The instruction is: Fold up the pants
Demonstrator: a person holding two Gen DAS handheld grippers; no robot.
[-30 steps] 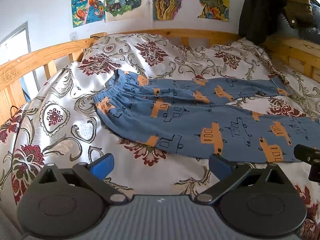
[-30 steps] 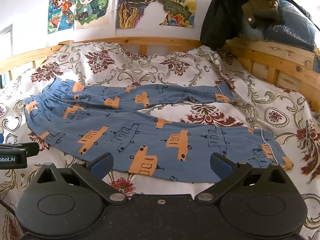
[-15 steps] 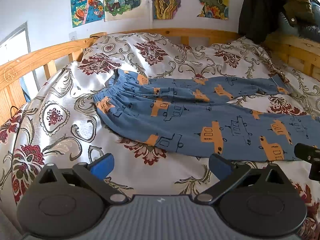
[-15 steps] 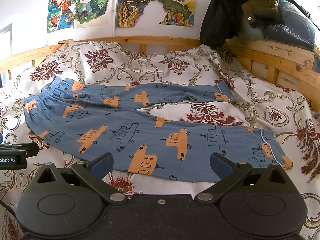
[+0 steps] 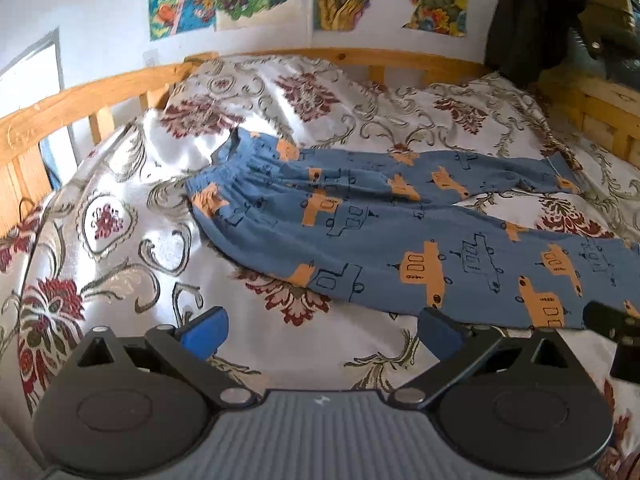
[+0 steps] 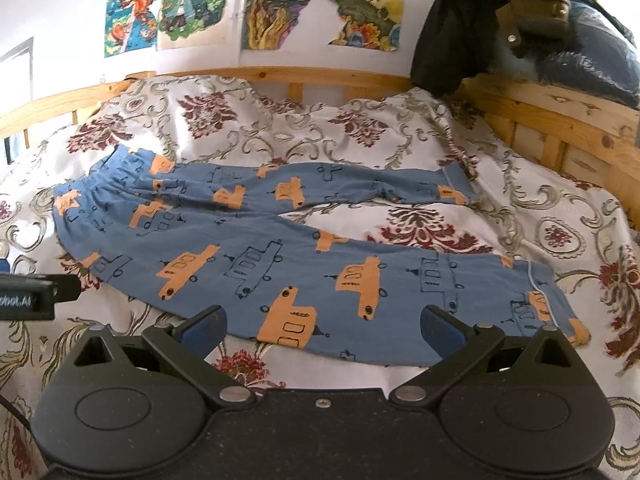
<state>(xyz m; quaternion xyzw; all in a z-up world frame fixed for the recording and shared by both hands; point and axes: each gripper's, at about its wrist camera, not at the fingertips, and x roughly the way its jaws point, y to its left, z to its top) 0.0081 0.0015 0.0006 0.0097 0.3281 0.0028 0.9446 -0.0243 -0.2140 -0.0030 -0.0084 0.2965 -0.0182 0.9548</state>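
Two hand-held grippers are in play and neither has hold of anything: your left hand-held gripper (image 5: 322,330) and your right hand-held gripper (image 6: 322,328) both stand with jaws spread wide, blue pads clear of the cloth. Change over the last second: very little. Both views sit slightly nearer to the pants (image 6: 288,248) than a second ago, and the garment itself lies exactly as it did, so the fold has not begun and you are still in the approach. The pants lie flat on the bed (image 6: 560,236), unfolded, waistband (image 5: 236,178) toward your left and the two legs splayed apart toward your right, with a wedge of bedspread showing between them. The near leg (image 6: 400,292) runs just ahead of your right gripper's fingers; its cuff (image 6: 552,304) lies beside the right-hand pad. Judgement: the first move is likely to bring one leg over the other, so you would want the left gripper at the waistband's near edge and the right at the near cuff. The cover is a glossy floral bedspread, a bit rumpled, so expect the thin fabric to slide. Room: wooden bed rail (image 5: 80,100) round the far sides, colourful posters (image 6: 248,4) on the white wall, dark jackets (image 6: 452,20) heaped at the right corner.
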